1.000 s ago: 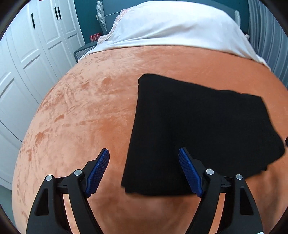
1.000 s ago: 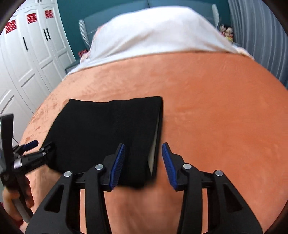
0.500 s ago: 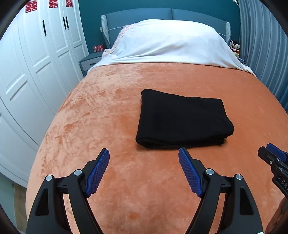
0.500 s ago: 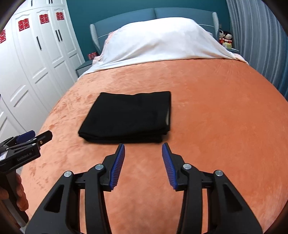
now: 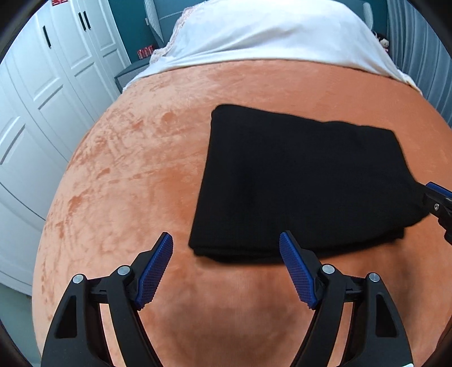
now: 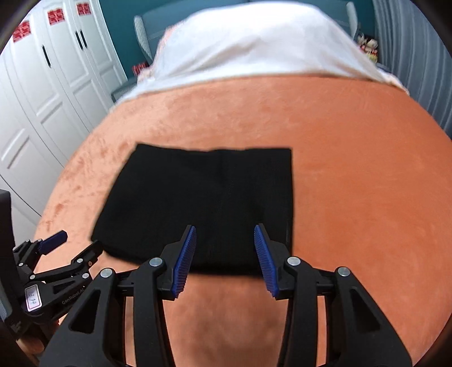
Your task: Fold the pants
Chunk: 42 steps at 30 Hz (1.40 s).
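The black pants (image 5: 305, 180) lie folded into a flat rectangle on the orange bed cover (image 5: 141, 169); they also show in the right wrist view (image 6: 203, 203). My left gripper (image 5: 226, 240) is open and empty, just in front of the bundle's near left corner. My right gripper (image 6: 224, 233) is open and empty, its fingertips over the bundle's near edge toward its right side. The right gripper shows at the right edge of the left wrist view (image 5: 438, 203), and the left gripper at the lower left of the right wrist view (image 6: 67, 245).
A white quilt (image 5: 268, 34) covers the head of the bed before a teal headboard (image 6: 169, 19). White wardrobe doors (image 5: 42, 98) stand along the left. A grey curtain (image 6: 418, 56) hangs at the right. The bed's left edge (image 5: 45, 225) drops off near the wardrobe.
Both grippers drew back from the bundle half a second ago and have now come close to its near edge again. Both stay open. The pants have not moved.
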Each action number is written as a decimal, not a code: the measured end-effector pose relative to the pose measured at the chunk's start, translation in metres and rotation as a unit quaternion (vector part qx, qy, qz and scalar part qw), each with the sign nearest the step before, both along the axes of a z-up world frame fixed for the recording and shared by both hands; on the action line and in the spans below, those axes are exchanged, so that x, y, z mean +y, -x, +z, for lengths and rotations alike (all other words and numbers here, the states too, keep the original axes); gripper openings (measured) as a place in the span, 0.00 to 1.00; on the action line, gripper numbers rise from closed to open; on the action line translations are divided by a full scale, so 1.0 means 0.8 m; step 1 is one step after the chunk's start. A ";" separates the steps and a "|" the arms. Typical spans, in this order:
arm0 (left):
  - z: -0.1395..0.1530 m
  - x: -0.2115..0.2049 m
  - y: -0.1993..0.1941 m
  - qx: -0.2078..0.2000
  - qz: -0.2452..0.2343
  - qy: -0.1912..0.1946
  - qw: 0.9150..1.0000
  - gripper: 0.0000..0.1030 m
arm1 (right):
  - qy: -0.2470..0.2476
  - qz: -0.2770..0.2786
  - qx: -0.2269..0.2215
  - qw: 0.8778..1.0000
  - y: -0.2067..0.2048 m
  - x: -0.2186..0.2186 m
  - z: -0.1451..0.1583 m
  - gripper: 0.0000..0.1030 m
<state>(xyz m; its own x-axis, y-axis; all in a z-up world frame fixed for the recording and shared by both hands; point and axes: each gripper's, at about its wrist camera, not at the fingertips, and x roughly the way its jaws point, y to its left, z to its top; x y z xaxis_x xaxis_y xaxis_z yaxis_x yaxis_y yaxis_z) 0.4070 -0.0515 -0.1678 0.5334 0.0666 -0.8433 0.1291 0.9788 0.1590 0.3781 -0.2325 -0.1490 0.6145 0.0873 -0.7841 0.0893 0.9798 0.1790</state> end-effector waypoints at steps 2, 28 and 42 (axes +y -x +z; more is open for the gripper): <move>-0.027 0.000 -0.017 0.022 0.007 -0.004 1.000 0.73 | 0.026 -0.010 0.020 0.999 -0.017 -0.006 -0.028 0.39; 0.195 0.042 0.317 -0.116 -0.005 0.037 0.992 0.84 | 0.087 -0.097 -0.121 0.984 0.332 0.056 0.136 0.92; 0.213 0.059 0.425 -0.125 0.001 0.025 0.992 0.90 | 0.078 -0.103 -0.130 0.983 0.421 0.077 0.167 0.93</move>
